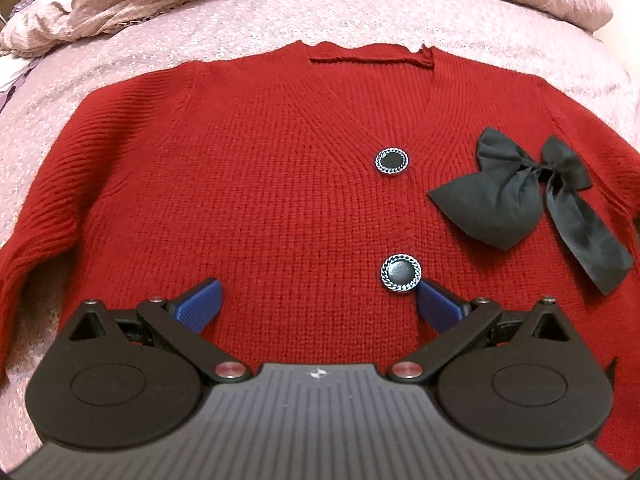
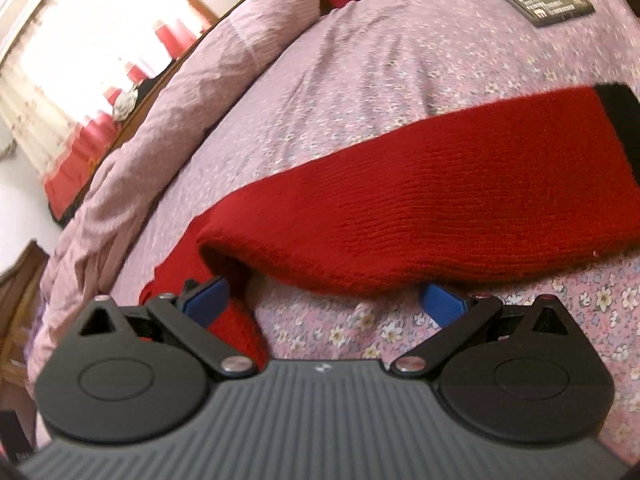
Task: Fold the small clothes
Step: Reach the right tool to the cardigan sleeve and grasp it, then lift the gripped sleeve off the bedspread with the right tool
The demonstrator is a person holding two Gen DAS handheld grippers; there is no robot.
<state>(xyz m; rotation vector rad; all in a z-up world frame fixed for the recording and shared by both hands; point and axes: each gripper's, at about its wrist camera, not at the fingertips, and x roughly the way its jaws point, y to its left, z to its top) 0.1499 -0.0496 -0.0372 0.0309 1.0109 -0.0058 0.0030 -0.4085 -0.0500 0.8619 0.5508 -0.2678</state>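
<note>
Gaping left gripper (image 1: pixel 318 306) over neckline-away cardigan (image 1: pixel 260 184)

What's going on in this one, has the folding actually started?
Not yet, by the look of it. A red knit cardigan lies spread front-up on a floral pink bedspread, with two round buttons and a black bow on its chest. The left gripper hovers open over the lower front. The right gripper is open beside a red sleeve with a black cuff, holding nothing.
</note>
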